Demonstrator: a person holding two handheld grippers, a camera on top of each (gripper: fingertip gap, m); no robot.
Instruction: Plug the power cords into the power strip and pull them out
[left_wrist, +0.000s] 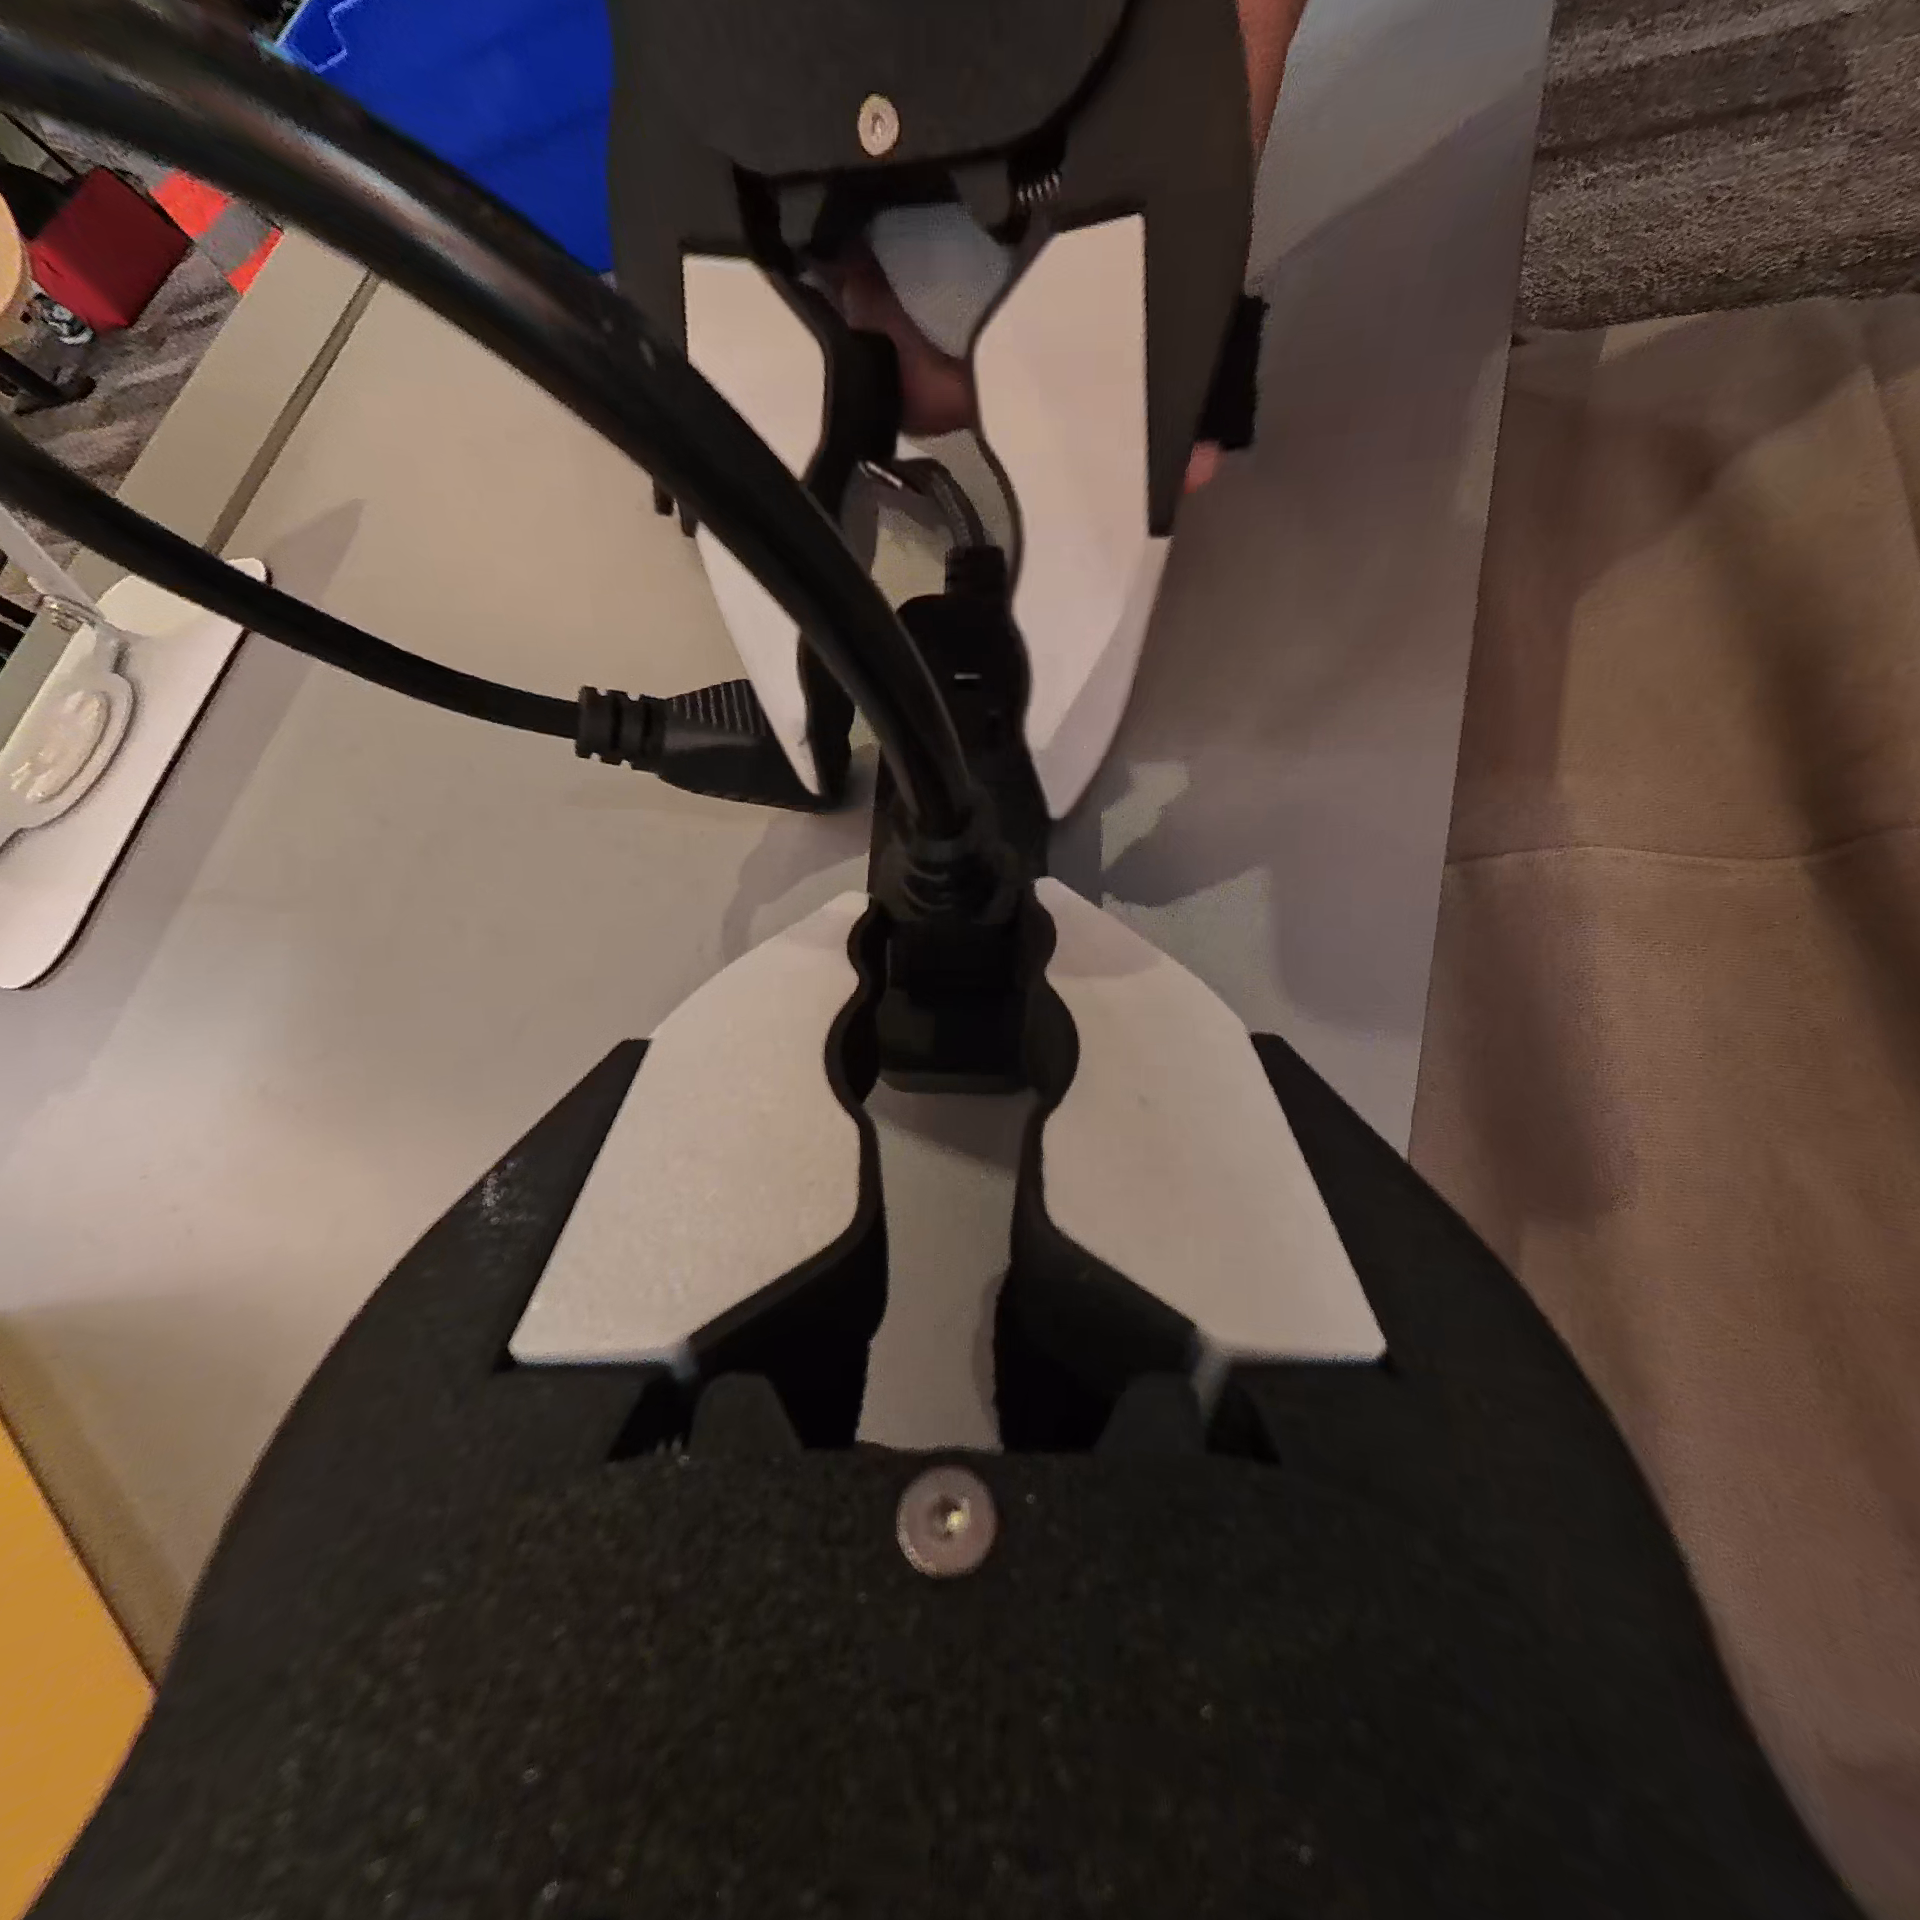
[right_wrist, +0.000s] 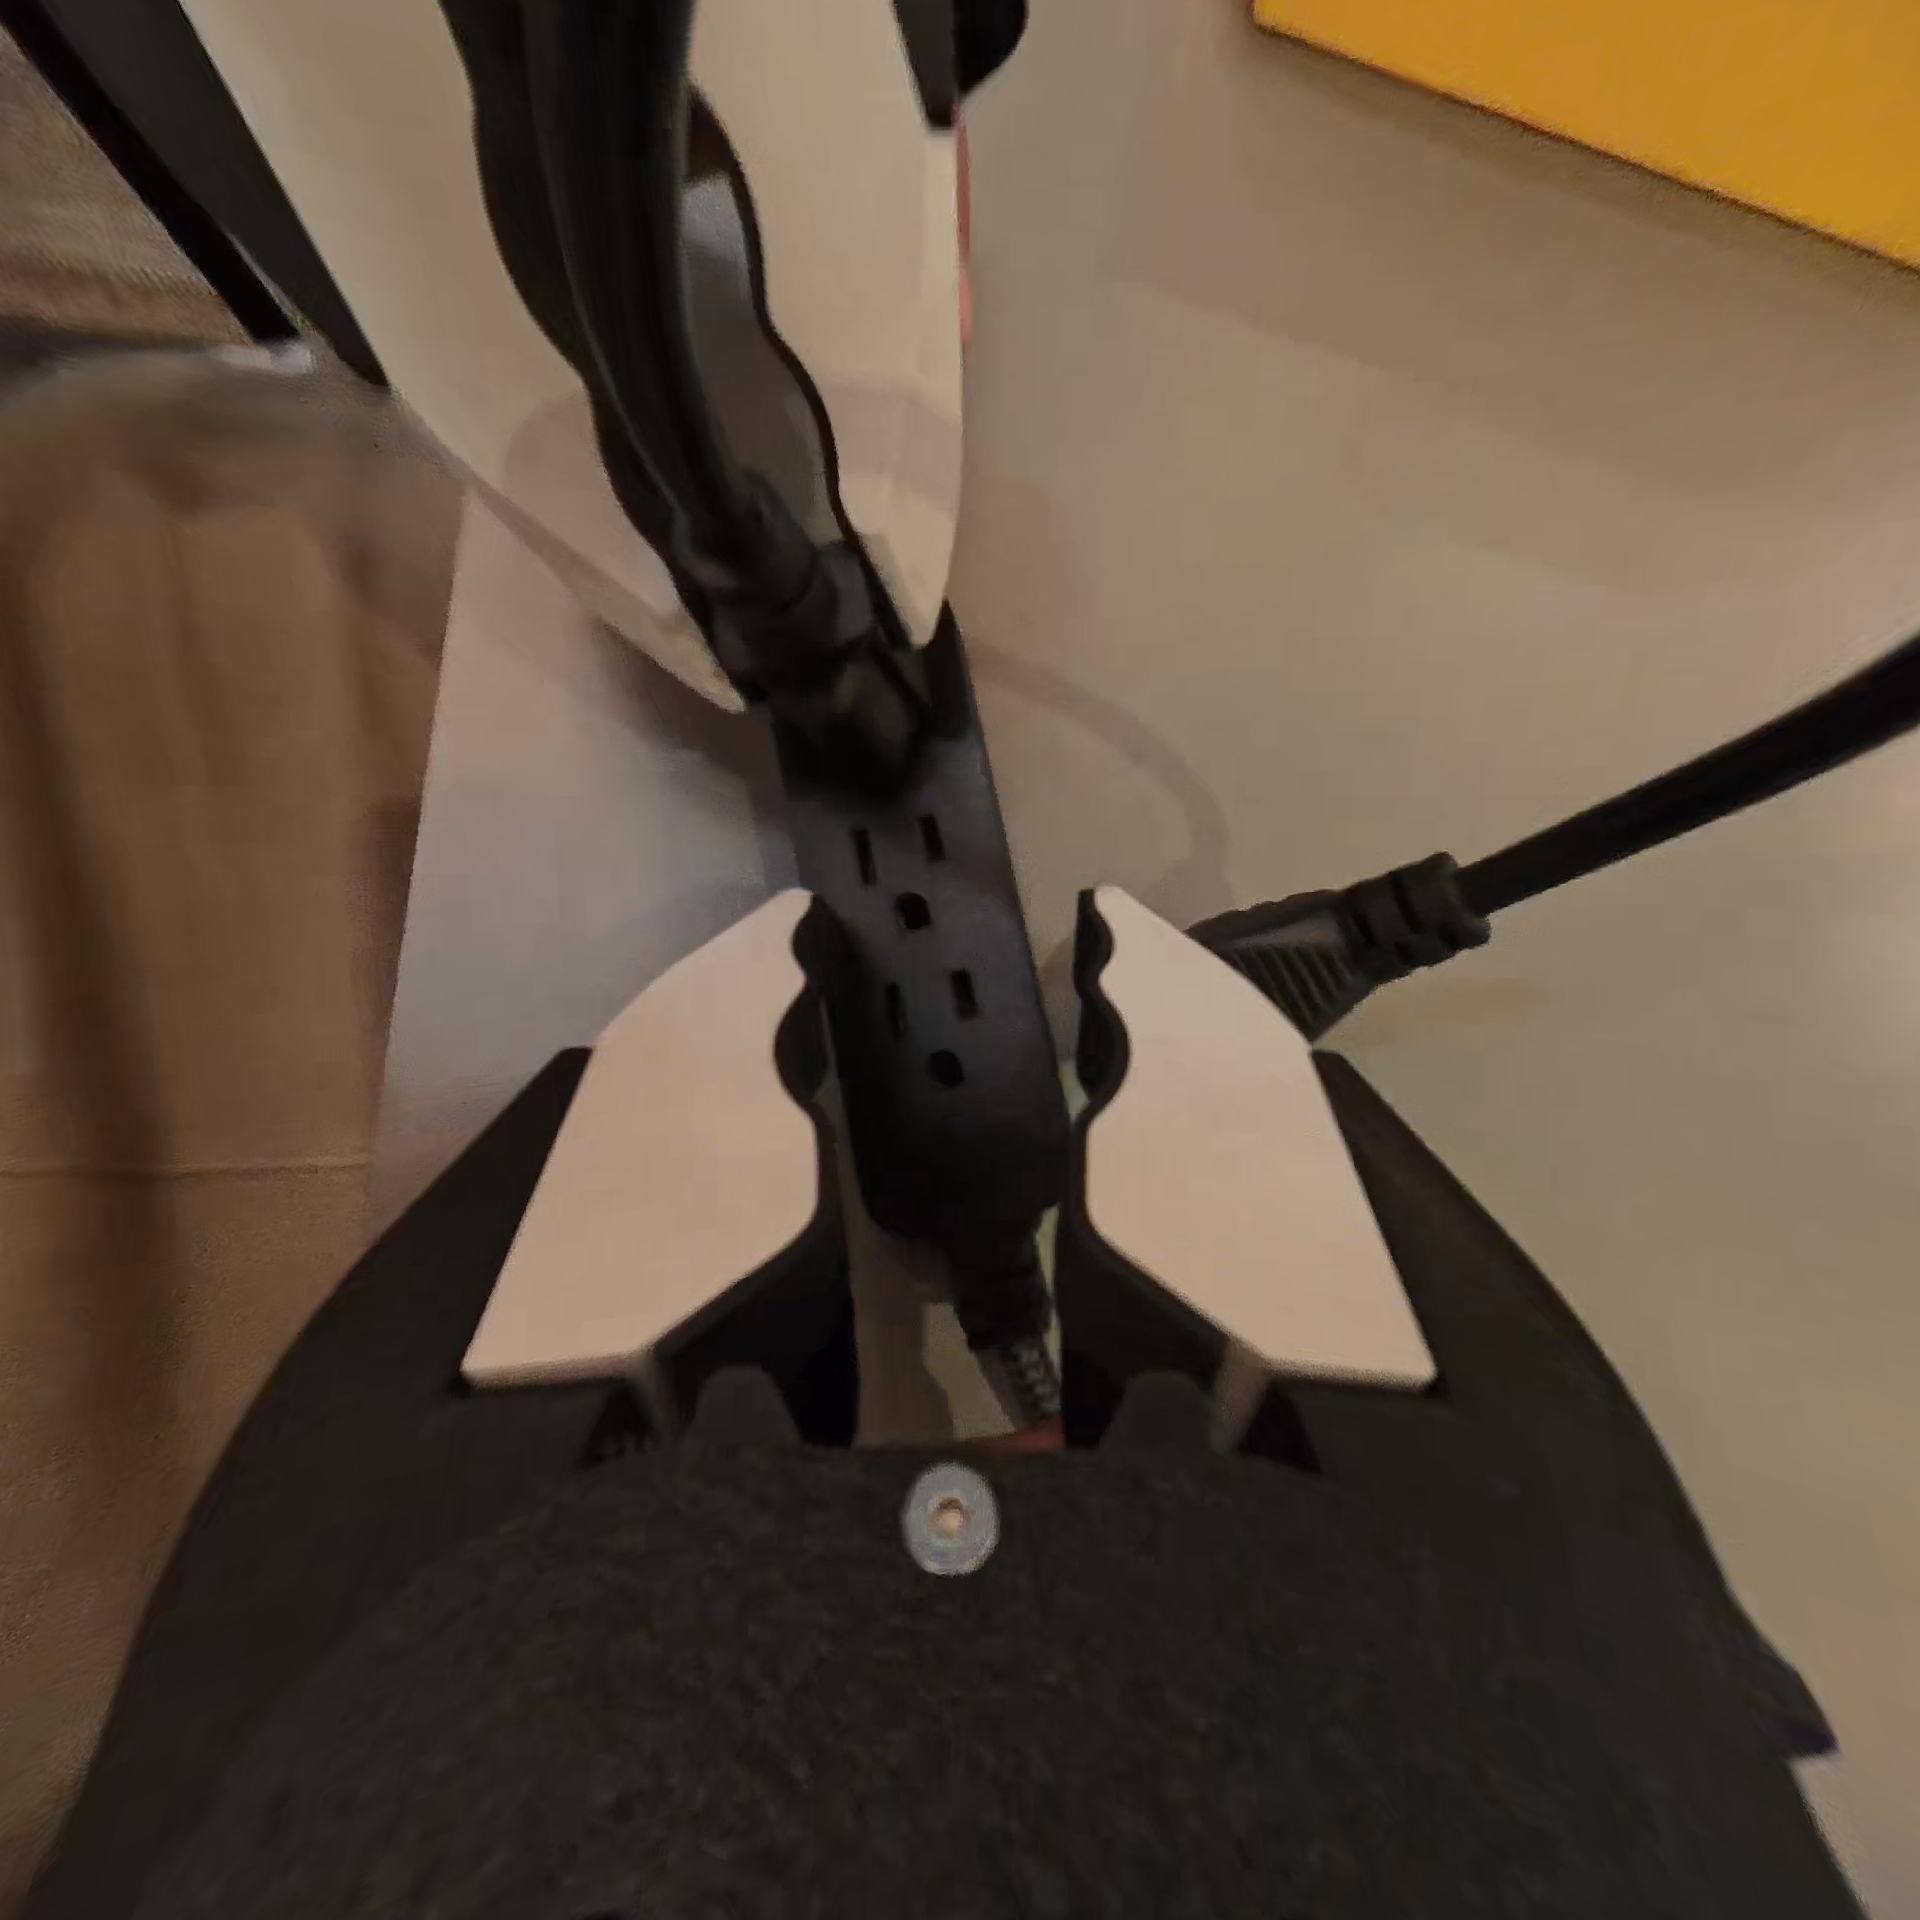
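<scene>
Table (right_wrist: 1351, 520) is grey and mostly bare, power strip (right_wrist: 935, 997) near its edge. Right gripper (right_wrist: 940, 1023) fingers clamp the strip's cord end, left gripper (left_wrist: 951, 971) fingers pinch a plug (left_wrist: 940, 997) at the far end. Spare plug (right_wrist: 1320, 956) lies just beside the strip. Strip's rigid, probably light; cords stiff-ish, so grab plug bodies.

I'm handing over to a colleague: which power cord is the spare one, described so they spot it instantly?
Start from the grey table and find the black power strip between the two tongs. Beside it lies a loose plug, its black cord trailing away across the table. Unlike the plug seated on the strip, nothing grips it.
</scene>
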